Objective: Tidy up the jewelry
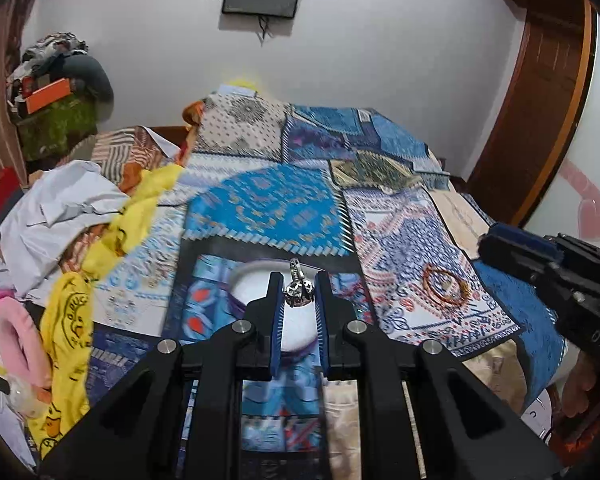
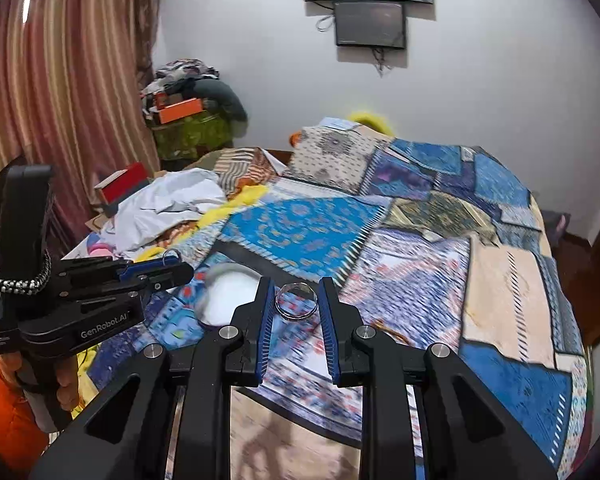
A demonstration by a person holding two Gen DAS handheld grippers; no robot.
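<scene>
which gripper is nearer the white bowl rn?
Left. The left gripper holds a silver earring right over the white bowl; the right gripper, gripping a ring, is off to the bowl's right.

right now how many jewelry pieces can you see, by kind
silver earring, in the left gripper: 1
silver ring, in the right gripper: 1
orange bangles on the bedspread: 1 cluster, number unclear
total: 3

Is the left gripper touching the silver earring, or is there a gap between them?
Touching. In the left wrist view, the silver earring sits clamped between both fingers of the left gripper, raised above the white dish, no gap visible.
</scene>
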